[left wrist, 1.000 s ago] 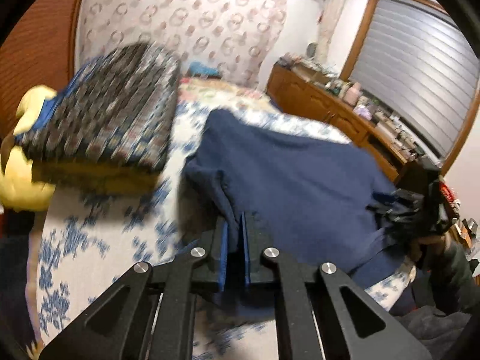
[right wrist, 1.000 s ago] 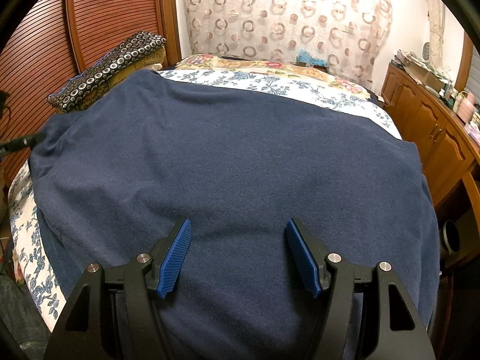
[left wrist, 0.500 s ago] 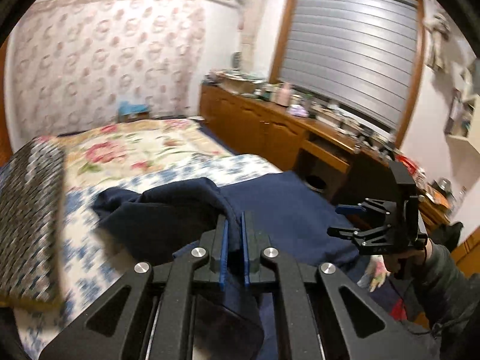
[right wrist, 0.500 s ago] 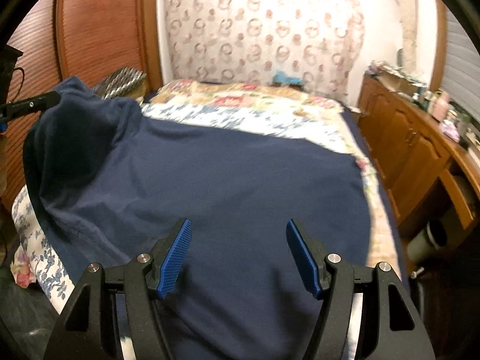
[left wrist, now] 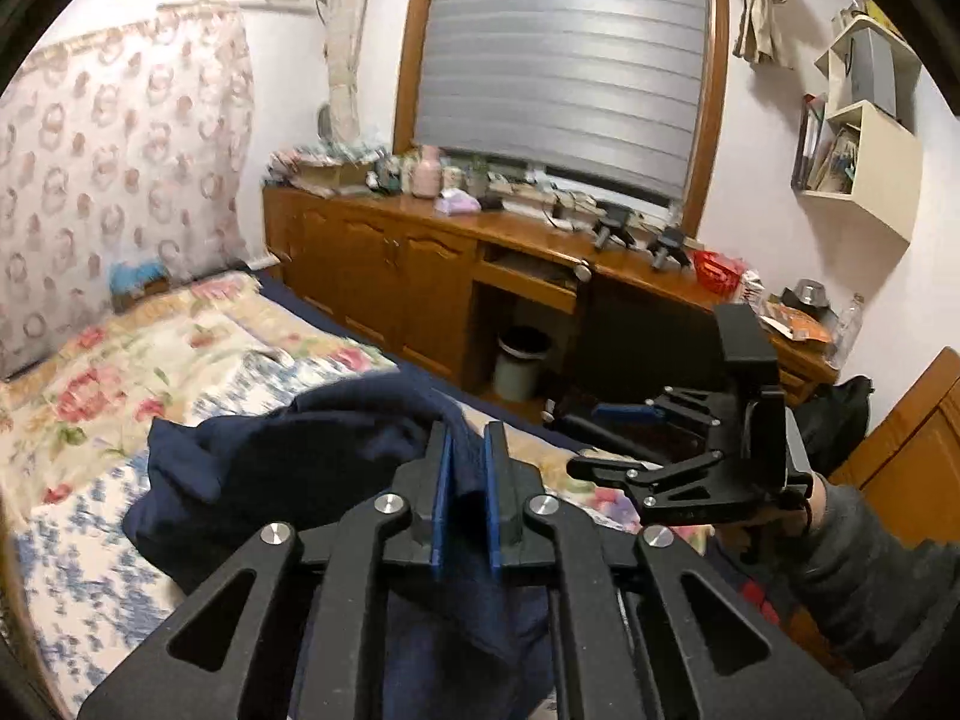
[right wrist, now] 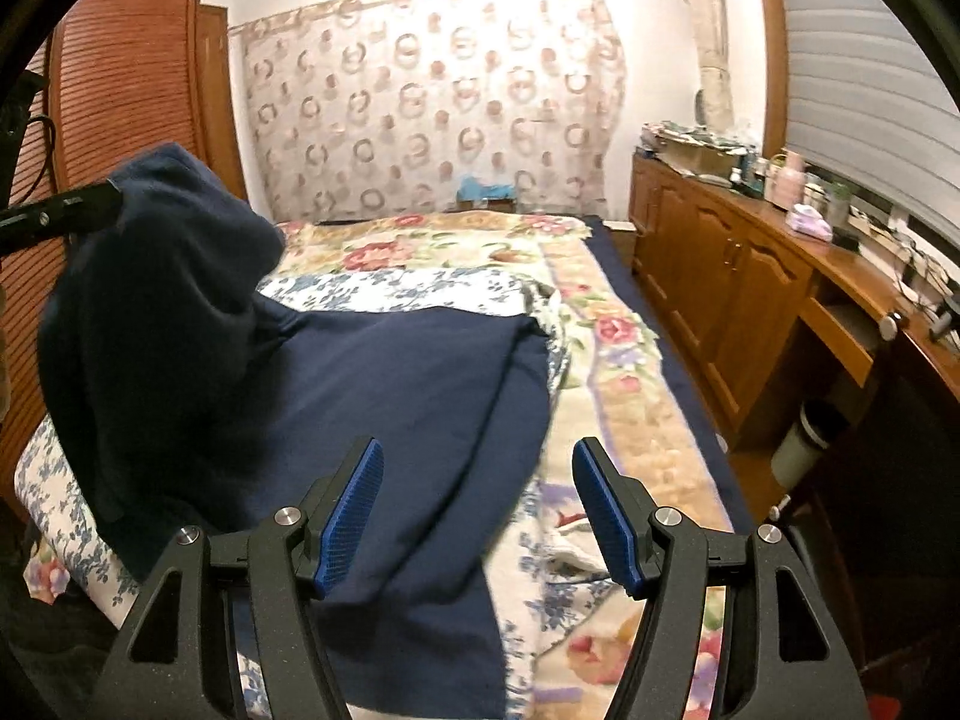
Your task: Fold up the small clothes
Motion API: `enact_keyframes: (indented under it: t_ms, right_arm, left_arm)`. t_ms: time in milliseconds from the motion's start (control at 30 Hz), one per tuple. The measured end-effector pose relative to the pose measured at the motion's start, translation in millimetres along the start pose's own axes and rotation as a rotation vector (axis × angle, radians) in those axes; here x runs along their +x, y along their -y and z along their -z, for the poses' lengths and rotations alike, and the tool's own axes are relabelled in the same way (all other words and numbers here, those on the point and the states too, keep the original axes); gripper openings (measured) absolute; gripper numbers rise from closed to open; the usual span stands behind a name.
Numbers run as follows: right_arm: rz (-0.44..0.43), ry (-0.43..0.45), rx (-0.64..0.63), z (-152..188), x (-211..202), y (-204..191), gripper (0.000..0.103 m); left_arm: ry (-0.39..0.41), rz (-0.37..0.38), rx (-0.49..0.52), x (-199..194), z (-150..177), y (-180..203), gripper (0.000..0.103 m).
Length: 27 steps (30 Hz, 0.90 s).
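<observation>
A navy garment [right wrist: 390, 372] lies spread on the bed, its left part lifted into a high fold [right wrist: 162, 252]. My left gripper [left wrist: 467, 438] has a bunch of that navy cloth [left wrist: 270, 462] between its blue pads. Its jaws are opening, and the cloth still fills the gap. In the right wrist view the left gripper's fingers [right wrist: 90, 204] hold the raised edge at the far left. My right gripper [right wrist: 477, 450] stands open above the garment's near right edge with nothing between its pads. The left wrist view shows that gripper [left wrist: 585, 441] to the right, held by a sleeved hand.
The bed [right wrist: 630, 420] has a floral cover. Along its right side runs a wooden cabinet and desk [right wrist: 720, 276] with clutter on top and a waste bin [right wrist: 801, 438] below. A slatted wooden wardrobe [right wrist: 120, 90] stands at the left. A patterned curtain hangs behind the bed.
My left gripper rose and swung toward the desk side, dragging the garment's left edge up and over. The garment now covers less of the bed. The right gripper shifted a little, still open.
</observation>
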State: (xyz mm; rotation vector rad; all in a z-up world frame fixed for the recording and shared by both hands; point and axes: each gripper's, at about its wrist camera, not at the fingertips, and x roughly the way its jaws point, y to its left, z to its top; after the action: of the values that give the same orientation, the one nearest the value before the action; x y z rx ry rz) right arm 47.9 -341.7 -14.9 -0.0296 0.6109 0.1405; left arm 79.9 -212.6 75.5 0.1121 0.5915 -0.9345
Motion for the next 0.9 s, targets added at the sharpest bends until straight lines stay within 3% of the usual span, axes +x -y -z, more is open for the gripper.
enact_keyframes:
  t_ms: [33,67,367,667,900]
  right_arm:
    - [0.001,0.001,0.004,1.7,-0.6,-1.6,0.068]
    - [0.002,0.0,0.006,1.8,0.9,-2.7,0.068]
    - [-0.025,-0.022,-0.009,0.2,11.4,-13.1,0.068]
    - [-0.087,-0.065,-0.043,-9.5,46.7,-21.4,0.068]
    - [-0.115,-0.097,-0.062,-23.0,65.6,-20.5,0.068]
  left_arm:
    - [-0.005,0.02,-0.013,1.9,1.5,-1.9,0.024]
    - [-0.003,0.022,-0.017,1.5,4.2,-2.9,0.04]
    - [-0.029,-0.092,-0.047,6.2,27.0,-28.5,0.073]
    - [-0.032,-0.245,-0.119,-13.4,64.5,-66.6,0.075]
    - [-0.036,-0.28,-0.185,-25.0,86.1,-92.5,0.075]
